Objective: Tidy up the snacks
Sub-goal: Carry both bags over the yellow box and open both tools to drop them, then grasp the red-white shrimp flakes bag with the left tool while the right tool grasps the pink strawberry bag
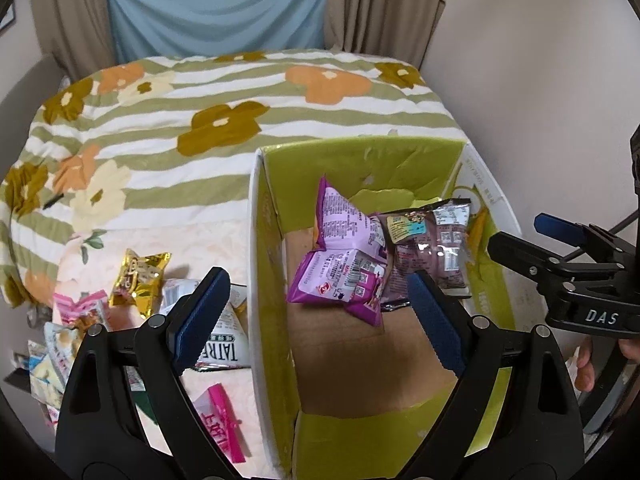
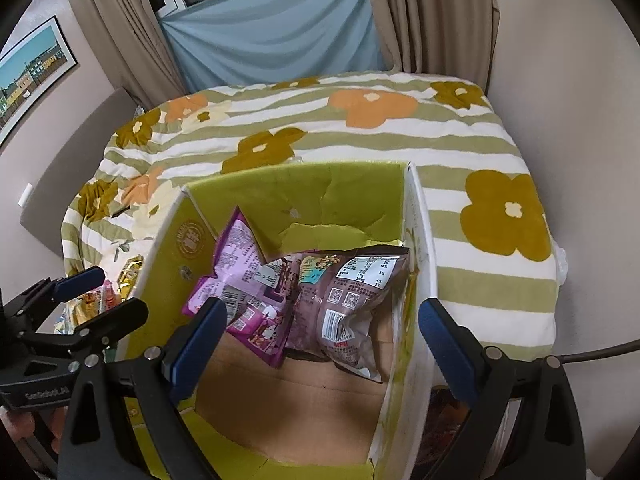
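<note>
An open green cardboard box stands on the bed. Inside lie two purple snack packets and a brown-purple packet, at the far end. My left gripper is open and empty above the box's left wall. My right gripper is open and empty above the box; it also shows in the left wrist view. Loose snacks lie left of the box: a gold packet, a pink packet and a white packet.
The bed has a green-striped flowered blanket. A wall is close on the right. Curtains hang behind the bed. Several more snack packets are piled at the far left.
</note>
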